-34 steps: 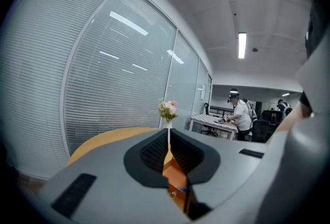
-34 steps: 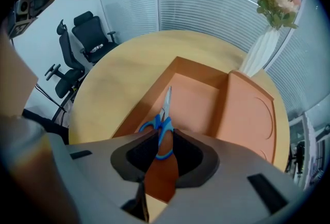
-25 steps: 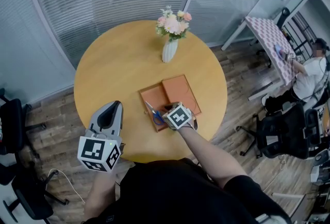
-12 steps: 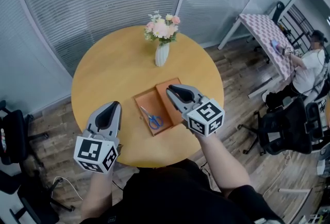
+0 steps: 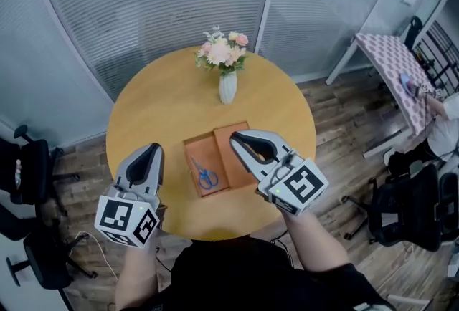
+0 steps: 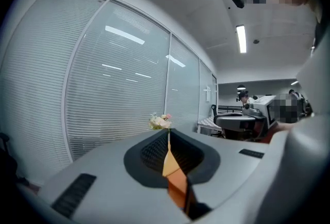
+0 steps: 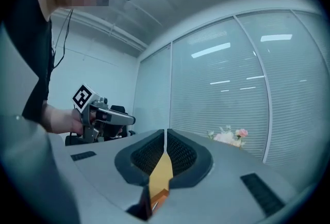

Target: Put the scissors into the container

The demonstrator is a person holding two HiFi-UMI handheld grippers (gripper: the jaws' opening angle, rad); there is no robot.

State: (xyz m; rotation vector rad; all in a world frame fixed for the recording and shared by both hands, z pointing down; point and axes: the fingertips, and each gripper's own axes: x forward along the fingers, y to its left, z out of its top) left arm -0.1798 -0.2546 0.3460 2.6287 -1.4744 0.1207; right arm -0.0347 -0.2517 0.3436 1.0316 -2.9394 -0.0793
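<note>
Lying flat on the floor of the open orange container (image 5: 191, 153), on the person's side of the white vase (image 5: 227, 87): the blue-handled scissors (image 5: 206, 175), touched by neither tool. Just beside the container, on its right and also nearer the person than the vase: a flat orange lid (image 5: 238, 146), partly covered in the head view by the right gripper (image 5: 234, 135). Held above the round wooden table (image 5: 154, 105), nearer than the vase and slightly to its right, with jaws pressed together tip to tip and nothing caught between them. Held nearer than the vase and well to its left, over the table's near edge: the left gripper (image 5: 151, 147), likewise pinched fully closed and carrying nothing. Visible past the meeting jaws in both gripper views: the vase's pink and white flowers against slatted glass walls. Beyond the vase's right, off the table: office chairs and a patterned desk.
</note>
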